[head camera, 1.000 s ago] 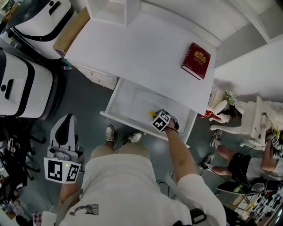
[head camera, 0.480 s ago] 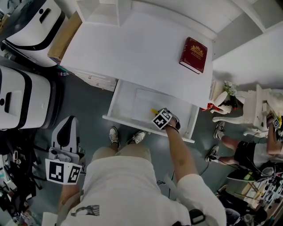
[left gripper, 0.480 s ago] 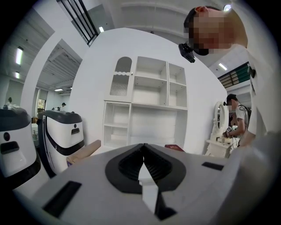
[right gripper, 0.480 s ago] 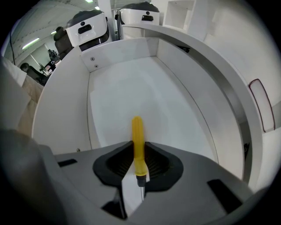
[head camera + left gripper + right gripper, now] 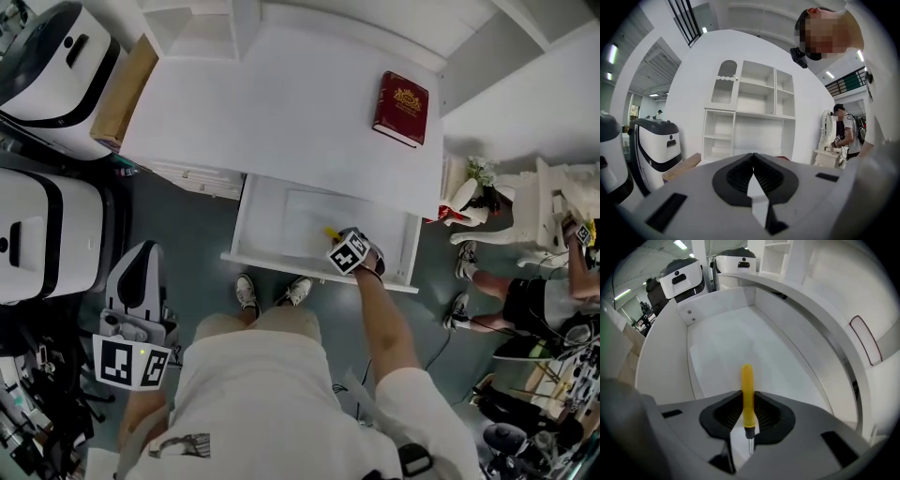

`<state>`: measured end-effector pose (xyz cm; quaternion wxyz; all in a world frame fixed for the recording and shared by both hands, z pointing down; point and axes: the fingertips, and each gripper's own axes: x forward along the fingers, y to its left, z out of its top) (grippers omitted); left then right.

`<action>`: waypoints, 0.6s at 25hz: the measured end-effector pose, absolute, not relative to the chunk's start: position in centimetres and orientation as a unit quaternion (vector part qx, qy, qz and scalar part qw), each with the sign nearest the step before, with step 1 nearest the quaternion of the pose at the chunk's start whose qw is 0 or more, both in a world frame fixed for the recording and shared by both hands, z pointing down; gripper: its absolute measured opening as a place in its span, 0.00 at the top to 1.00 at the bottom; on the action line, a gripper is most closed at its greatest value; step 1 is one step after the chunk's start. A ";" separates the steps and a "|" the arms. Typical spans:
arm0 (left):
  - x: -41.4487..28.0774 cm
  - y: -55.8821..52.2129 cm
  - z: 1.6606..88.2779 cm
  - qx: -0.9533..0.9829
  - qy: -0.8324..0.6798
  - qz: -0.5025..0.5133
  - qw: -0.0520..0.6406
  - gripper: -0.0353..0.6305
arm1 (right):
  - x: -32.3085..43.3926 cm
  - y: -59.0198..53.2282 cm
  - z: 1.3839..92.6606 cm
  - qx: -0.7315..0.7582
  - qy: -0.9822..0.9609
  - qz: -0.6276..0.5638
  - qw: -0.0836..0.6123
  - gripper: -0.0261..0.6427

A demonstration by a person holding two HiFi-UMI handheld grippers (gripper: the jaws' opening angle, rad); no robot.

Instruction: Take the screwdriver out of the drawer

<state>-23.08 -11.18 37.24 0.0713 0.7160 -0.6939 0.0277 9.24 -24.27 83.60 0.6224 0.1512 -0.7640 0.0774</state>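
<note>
Right claw: pinching narrow on the slim yellow plastic-handled screwdriver, pads pressing the handle's lower half, steel shank poking back between them.
Screwdriver's place: sitting inside the open white wooden drawer, towards its near right part; touching the drawer floor or lifted, not showing.
Left claw: sitting shut on nothing, pointing level, well left of the drawer.
Handling, as a guess: weighing little, behaving stiff, perhaps slipping on smooth plastic; gripping mid-handle looking soundest.
Step, judging by the grip: lifting out over the near rim.

Book on desk above drawer
</note>
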 end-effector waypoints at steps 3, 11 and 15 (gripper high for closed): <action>-22.9 -12.1 36.7 0.731 -0.679 0.023 0.063 0.92 | 8.8 -24.6 82.2 0.173 -0.773 0.069 0.606 0.83; -21.0 -14.6 35.0 0.771 -0.635 -0.007 0.041 0.92 | 8.2 -26.0 77.2 0.248 -0.795 0.086 0.547 0.83; -20.1 -15.8 34.3 0.788 -0.614 -0.024 0.031 0.92 | 8.4 -26.5 74.4 0.284 -0.803 0.099 0.514 0.83</action>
